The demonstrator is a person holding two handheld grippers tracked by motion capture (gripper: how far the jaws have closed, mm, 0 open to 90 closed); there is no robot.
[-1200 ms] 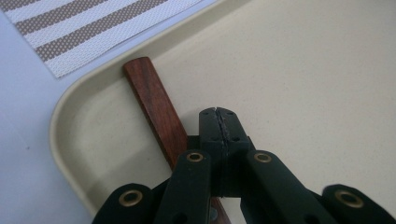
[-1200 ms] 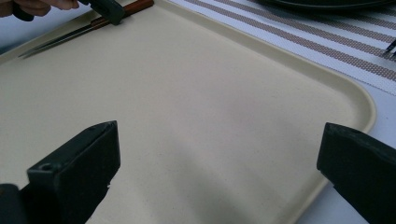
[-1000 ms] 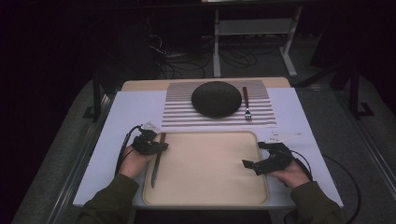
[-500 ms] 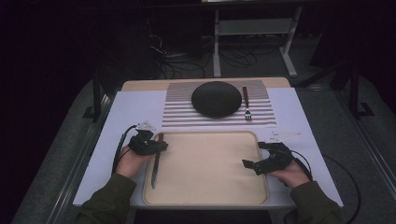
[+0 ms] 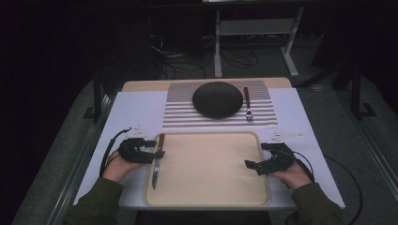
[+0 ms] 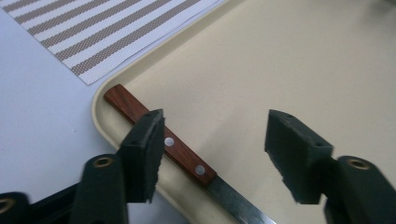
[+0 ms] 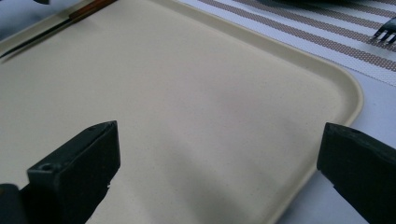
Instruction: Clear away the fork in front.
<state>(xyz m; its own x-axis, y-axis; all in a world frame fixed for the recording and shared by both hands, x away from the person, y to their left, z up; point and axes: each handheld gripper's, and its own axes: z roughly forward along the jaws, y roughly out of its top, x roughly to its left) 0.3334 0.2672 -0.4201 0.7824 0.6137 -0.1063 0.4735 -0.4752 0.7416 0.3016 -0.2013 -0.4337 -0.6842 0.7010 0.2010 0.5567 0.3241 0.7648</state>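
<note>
The knife (image 5: 157, 159) lies along the left edge of the beige tray (image 5: 211, 197), its wooden handle pointing toward the striped placemat (image 5: 187, 117), so it is easy to reach from that side. The left hand-held gripper (image 5: 151, 149) is just over the handle; its jaws have just been opening and now stand apart, with nothing pressed between the pads, so I judge the knife is released here. In the left gripper view the handle (image 6: 159, 137) passes beside one pad (image 6: 144, 149). The right hand-held gripper (image 5: 253, 165) waits wide open over the tray's right part, holding nothing. A dark plate (image 5: 217, 99) and a fork (image 5: 247, 105) rest on the placemat on the desk (image 5: 136, 108).
</note>
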